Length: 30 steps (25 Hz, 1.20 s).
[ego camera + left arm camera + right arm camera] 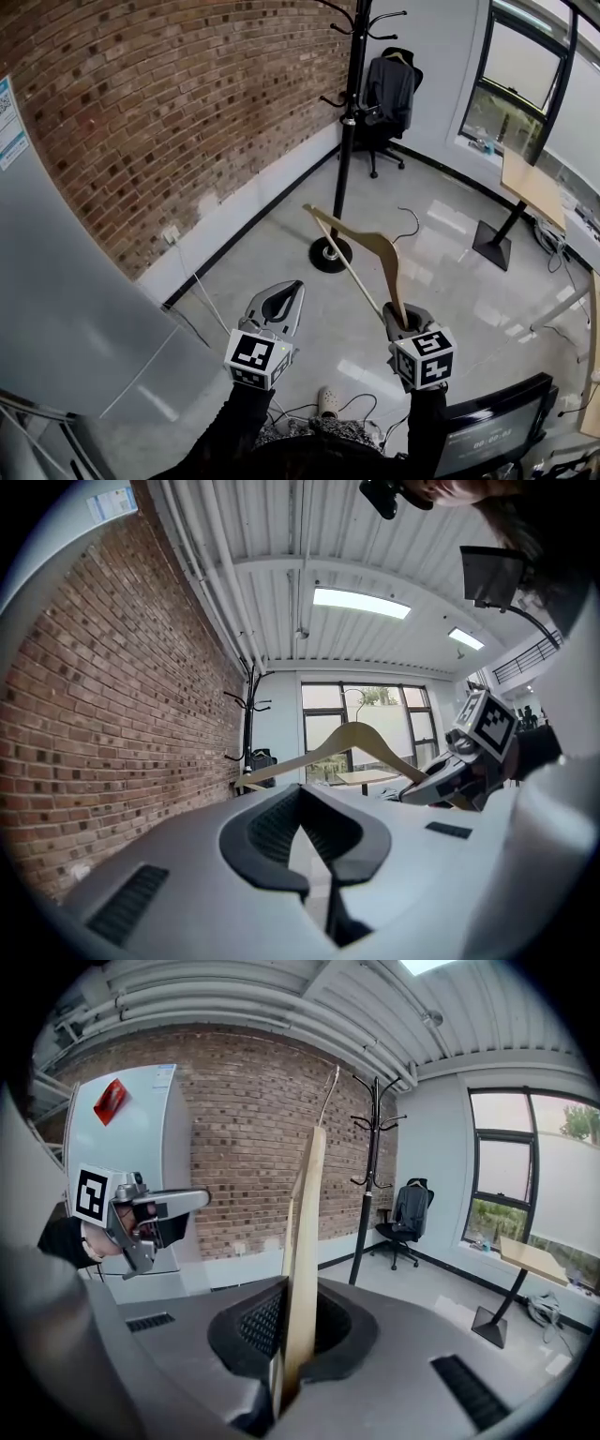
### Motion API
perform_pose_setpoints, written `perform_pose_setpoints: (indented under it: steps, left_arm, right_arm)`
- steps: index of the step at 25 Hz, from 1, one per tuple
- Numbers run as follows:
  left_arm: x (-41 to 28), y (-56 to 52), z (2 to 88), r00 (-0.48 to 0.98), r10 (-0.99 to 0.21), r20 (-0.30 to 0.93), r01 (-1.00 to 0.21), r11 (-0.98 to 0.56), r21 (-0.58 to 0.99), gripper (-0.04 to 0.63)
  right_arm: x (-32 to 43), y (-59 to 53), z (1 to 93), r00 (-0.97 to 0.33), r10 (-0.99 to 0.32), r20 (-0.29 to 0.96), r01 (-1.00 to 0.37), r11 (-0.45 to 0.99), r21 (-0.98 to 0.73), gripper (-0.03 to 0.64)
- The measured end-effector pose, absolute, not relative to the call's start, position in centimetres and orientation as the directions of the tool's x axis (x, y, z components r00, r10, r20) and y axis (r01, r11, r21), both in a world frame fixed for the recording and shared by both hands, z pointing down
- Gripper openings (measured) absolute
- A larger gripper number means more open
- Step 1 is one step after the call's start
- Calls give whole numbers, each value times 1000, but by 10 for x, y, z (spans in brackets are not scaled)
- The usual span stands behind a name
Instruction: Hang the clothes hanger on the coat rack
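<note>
Clamping one arm end of the hanger [371, 246] in my right gripper [404, 325]; the hanger is rising tilted above the floor [441, 234]. My left gripper [281, 305] is hovering just beside it, jaws together, holding nothing. Rack [348, 131] is standing ahead by the brick wall [141, 112], well apart from the hanger.

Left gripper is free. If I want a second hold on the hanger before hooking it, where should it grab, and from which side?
Probably the free upper arm of the hanger, approached from the left. The right gripper already clamps the lower arm's end, so that slanted arm is the open flat wood nearest the left gripper. Open its shut jaws first, and keep off the hook, which the coat rack needs.
</note>
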<state>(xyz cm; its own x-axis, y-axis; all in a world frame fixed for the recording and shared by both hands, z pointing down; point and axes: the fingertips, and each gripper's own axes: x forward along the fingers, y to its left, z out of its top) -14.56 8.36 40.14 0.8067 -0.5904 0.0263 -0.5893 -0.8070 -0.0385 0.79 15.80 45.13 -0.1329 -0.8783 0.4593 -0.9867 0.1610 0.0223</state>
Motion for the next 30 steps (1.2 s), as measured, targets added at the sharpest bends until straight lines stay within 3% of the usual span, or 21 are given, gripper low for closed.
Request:
perform_pose_setpoints:
  steps: [13, 30]
  left_arm:
    - [-69, -5, 392, 779, -626, 18, -625, -779, -49, 6]
    - [-46, -93, 410, 741, -671, 32, -671, -741, -6, 6]
  right_arm:
    - [82, 60, 447, -203, -860, 469, -967, 250, 40, 6]
    - [111, -23, 469, -256, -832, 493, -957, 289, -9, 6]
